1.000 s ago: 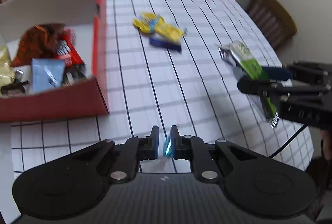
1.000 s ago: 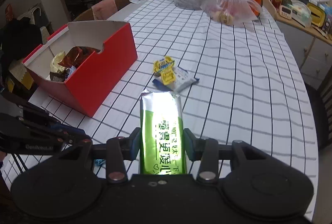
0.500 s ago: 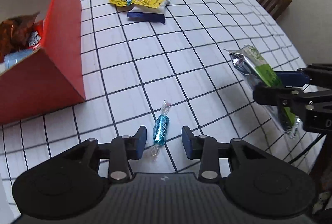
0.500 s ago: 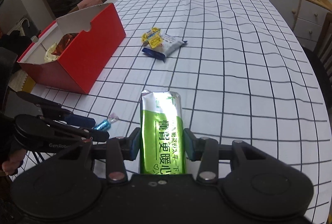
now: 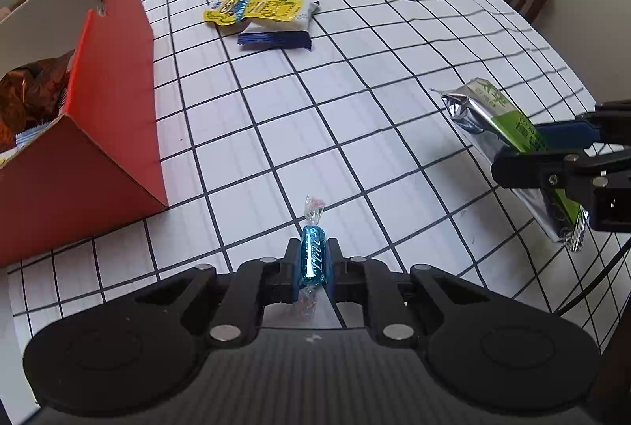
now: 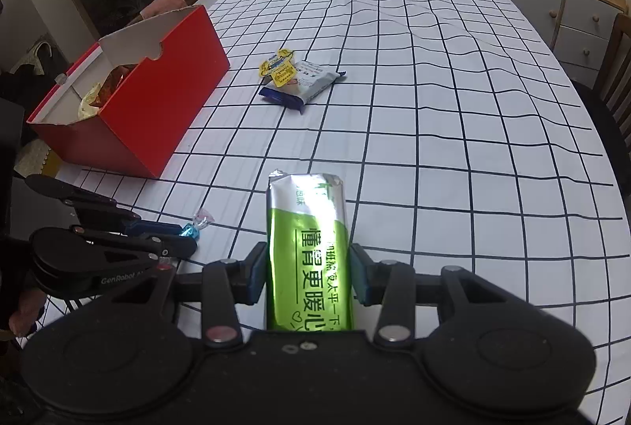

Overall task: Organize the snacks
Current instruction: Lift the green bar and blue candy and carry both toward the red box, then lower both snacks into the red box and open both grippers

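Blue-foiled candy [image 5: 313,259], loose on the checked cloth [image 5: 355,133] a moment earlier, sat pinched in the left gripper [image 5: 312,269], whose jaws had just closed. Right gripper [image 6: 309,273] clasped a green packet [image 6: 309,251]. Far left stood the red box [image 5: 114,117].

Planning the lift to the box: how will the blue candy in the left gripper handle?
The blue candy looks small, probably light. Its glossy foil may slip between the left gripper pads. The twisted ends look floppy; the rounded body could roll if dropped.
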Motion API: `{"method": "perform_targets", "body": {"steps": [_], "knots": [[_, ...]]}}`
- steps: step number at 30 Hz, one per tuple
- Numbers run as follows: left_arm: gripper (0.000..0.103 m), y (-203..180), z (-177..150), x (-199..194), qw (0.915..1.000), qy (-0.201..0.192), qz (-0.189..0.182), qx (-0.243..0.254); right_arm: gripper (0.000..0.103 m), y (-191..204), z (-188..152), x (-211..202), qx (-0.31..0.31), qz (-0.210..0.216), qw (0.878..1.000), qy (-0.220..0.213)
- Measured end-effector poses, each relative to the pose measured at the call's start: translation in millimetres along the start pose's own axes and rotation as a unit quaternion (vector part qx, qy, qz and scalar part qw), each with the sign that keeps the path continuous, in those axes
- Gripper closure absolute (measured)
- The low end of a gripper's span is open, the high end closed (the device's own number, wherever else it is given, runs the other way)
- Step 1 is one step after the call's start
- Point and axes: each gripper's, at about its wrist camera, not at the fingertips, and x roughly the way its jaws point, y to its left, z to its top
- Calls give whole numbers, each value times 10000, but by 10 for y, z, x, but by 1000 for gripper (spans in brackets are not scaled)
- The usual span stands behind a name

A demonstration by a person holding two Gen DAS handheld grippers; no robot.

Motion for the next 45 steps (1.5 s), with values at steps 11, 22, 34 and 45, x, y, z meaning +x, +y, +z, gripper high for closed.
{"method": "perform_targets", "body": {"steps": [11, 22, 34, 45], "knots": [[91, 157, 12, -248, 9969, -256, -231, -703, 62, 122, 98, -57, -53, -89, 9999, -62], [91, 544, -49, -802, 9890, -741, -316, -1241, 62, 501, 384, -187, -256, -1, 9992, -293], [91, 1067, -37, -1361, 9812, -1298, -165, -1422, 62, 1186, 800, -164, -631, 186, 9963, -545], [91, 1823, 41, -1545, 9744, -1598, 369, -1538, 62, 1848, 1215, 188, -890, 102, 9938, -657]]}}
